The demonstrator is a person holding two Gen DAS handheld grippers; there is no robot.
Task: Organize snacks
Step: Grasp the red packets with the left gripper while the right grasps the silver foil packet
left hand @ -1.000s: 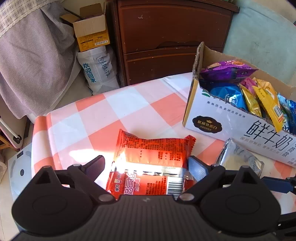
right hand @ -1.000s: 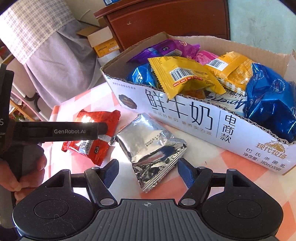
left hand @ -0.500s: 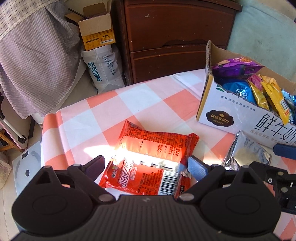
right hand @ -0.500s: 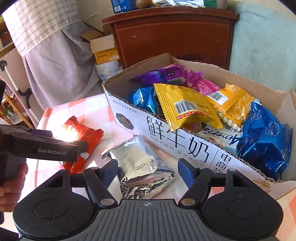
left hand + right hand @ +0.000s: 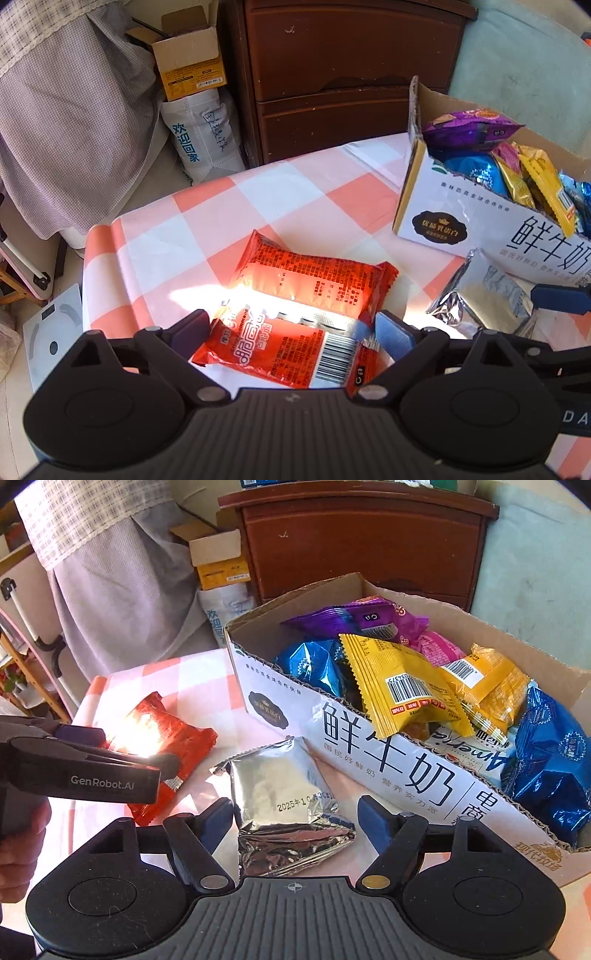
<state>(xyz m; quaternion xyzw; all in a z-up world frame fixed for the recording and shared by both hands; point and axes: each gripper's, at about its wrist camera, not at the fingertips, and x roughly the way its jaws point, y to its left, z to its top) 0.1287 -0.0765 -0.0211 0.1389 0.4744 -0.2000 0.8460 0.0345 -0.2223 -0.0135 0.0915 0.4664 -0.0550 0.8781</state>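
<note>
- Left wrist view: left gripper spread wide around the near end of one flat red foil snack packet lying on the orange-and-white checked tablecloth; dark finger on the packet's left edge, blue finger at its right edge, actual contact unclear; nothing lifted.
- Right wrist view: right gripper likewise wide open, straddling one crinkled silver foil packet flat on the cloth; both fingers standing clear of the packet's sides; nothing gripped.
- Silver packet just in front of the long white printed cardboard box, its far corner touching or nearly touching the box wall; red packet to its left, apart from the box.
- Inside the box, counted from the right wrist view: two blue foil bags, two yellow packets, one purple packet, one pink packet; further white wrapper partly hidden beneath.
- Behind the table: one brown wooden drawer cabinet.
</note>
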